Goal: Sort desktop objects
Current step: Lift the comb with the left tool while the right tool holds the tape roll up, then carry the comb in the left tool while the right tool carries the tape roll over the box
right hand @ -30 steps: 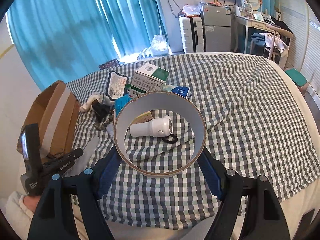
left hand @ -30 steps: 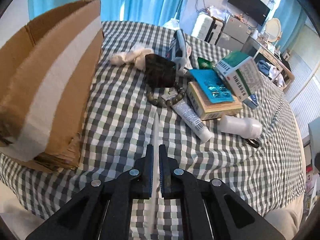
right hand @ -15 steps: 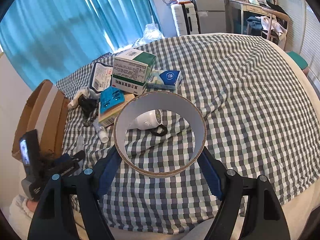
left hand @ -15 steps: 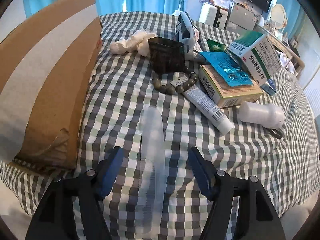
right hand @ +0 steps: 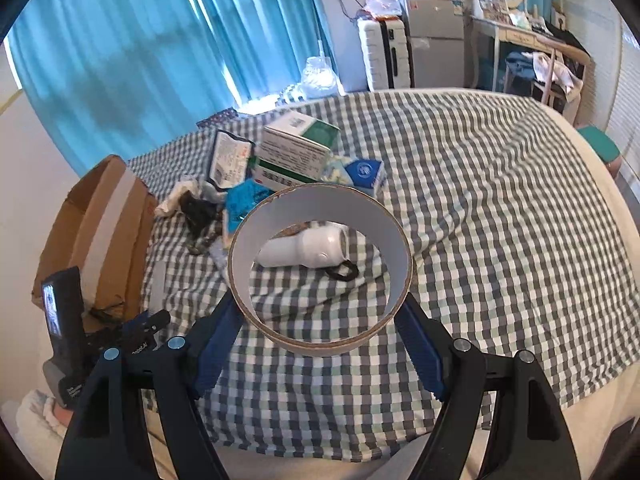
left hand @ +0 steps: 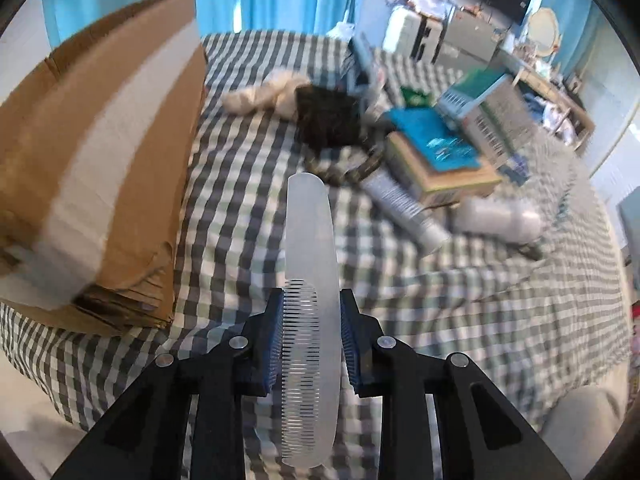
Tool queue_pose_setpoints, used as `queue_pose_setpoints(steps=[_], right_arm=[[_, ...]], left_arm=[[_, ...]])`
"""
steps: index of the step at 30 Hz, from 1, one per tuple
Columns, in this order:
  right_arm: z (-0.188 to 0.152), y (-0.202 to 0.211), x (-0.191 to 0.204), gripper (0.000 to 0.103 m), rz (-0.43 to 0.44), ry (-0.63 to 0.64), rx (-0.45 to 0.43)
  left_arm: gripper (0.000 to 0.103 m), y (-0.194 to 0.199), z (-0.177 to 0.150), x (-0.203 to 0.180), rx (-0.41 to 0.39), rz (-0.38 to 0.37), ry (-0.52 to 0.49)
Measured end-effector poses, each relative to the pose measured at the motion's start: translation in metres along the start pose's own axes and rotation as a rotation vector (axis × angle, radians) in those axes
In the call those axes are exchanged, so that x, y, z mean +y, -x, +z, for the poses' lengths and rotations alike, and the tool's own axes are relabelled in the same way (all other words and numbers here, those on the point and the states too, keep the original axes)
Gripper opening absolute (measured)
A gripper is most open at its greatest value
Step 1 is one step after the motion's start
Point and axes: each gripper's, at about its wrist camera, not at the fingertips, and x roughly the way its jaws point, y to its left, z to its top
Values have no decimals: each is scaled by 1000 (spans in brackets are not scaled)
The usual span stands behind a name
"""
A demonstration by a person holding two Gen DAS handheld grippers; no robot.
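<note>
A clear plastic comb (left hand: 308,240) lies lengthwise between the pads of my left gripper (left hand: 311,300), its toothed half in the jaws and its smooth handle pointing away. The jaws are closing, and both pads touch the comb's edges. In the right wrist view the comb (right hand: 158,284) lies on the checked cloth just ahead of the left gripper (right hand: 154,320). My right gripper (right hand: 319,308) is shut on a cardboard tape ring (right hand: 320,346), held upright above the cloth. Through the ring I see a white bottle (right hand: 304,248).
An open cardboard box (left hand: 100,168) stands at the left on the checked cloth (left hand: 248,200). A pile sits beyond: white bottle (left hand: 500,220), tube (left hand: 404,208), bead bracelet (left hand: 352,168), blue blister pack (left hand: 436,140), medicine boxes (left hand: 480,120), dark pouch (left hand: 328,116), white rag (left hand: 264,92).
My left gripper went from shut to wide open around the comb, and its jaws have now narrowed onto the comb's edges. The right gripper still holds the tape ring.
</note>
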Motion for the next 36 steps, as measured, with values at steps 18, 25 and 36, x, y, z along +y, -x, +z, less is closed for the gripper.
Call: queue_pose_setpoints(steps=[18,25,36], right_arm=[[24,70,97,77,41,172,-123],[65,79,174,77,204,256,-153],[88,1,289,77,390,332,-17]], left_arm=[[26,137,72,-9,-182,-129,-105],[27,178,124,52,-266,-57,-68],[27,128,160,173,-185,112,19]])
